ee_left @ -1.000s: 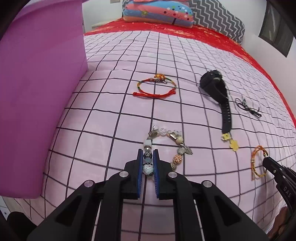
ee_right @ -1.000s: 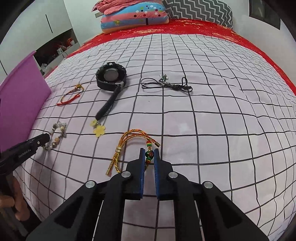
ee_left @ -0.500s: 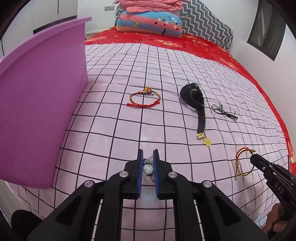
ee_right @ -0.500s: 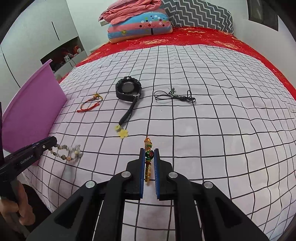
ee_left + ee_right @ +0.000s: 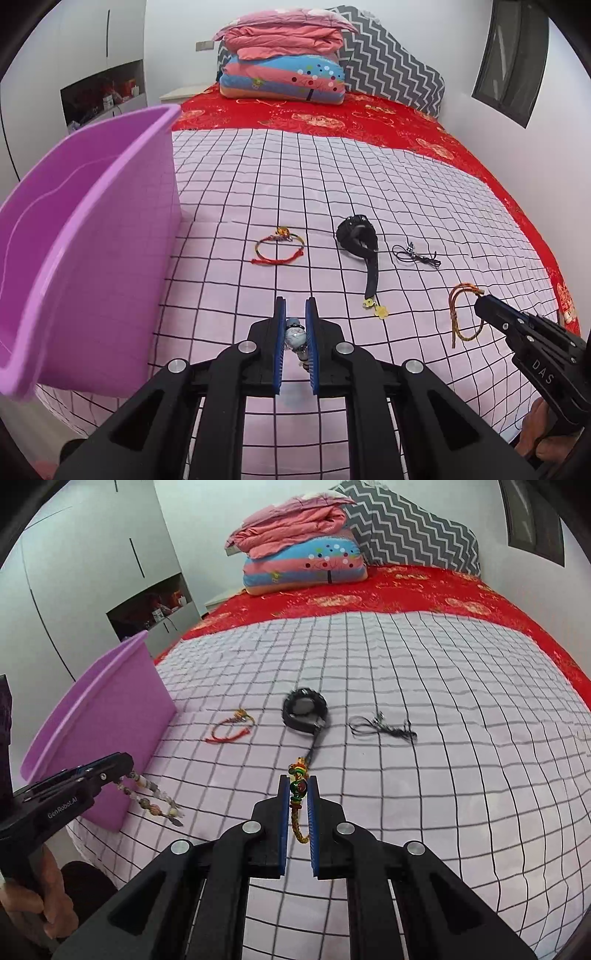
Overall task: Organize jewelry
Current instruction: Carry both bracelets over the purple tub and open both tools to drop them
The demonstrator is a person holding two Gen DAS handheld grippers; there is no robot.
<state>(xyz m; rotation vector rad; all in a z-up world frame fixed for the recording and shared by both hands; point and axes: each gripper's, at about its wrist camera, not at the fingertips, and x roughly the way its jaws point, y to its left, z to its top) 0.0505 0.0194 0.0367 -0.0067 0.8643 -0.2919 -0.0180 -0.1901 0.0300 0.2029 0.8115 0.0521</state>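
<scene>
My left gripper (image 5: pixel 295 314) is shut on a pale beaded bracelet (image 5: pixel 295 338), which hangs in the air beside the purple bin (image 5: pixel 85 258). The right wrist view shows that bracelet (image 5: pixel 151 799) dangling from the left gripper (image 5: pixel 123 766). My right gripper (image 5: pixel 298 781) is shut on a gold braided cord bracelet (image 5: pixel 297 812) with green and red beads, lifted off the bed; in the left wrist view it (image 5: pixel 461 314) hangs from the right gripper (image 5: pixel 480 301). On the checked sheet lie a red string bracelet (image 5: pixel 279 249), a black watch (image 5: pixel 358 236) and a thin black cord necklace (image 5: pixel 415 254).
The purple bin's rim (image 5: pixel 107 675) stands at the bed's left edge. A small yellow flower charm (image 5: pixel 380 311) lies by the watch strap's end. Folded quilts and pillows (image 5: pixel 288 55) are stacked at the head of the bed on a red cover (image 5: pixel 369 118). A hand (image 5: pixel 33 904) holds the left gripper's handle.
Both grippers have risen off the bed, each lifting its bracelet clear of the sheet. The view has widened and the bin's open inside now shows at the left.
</scene>
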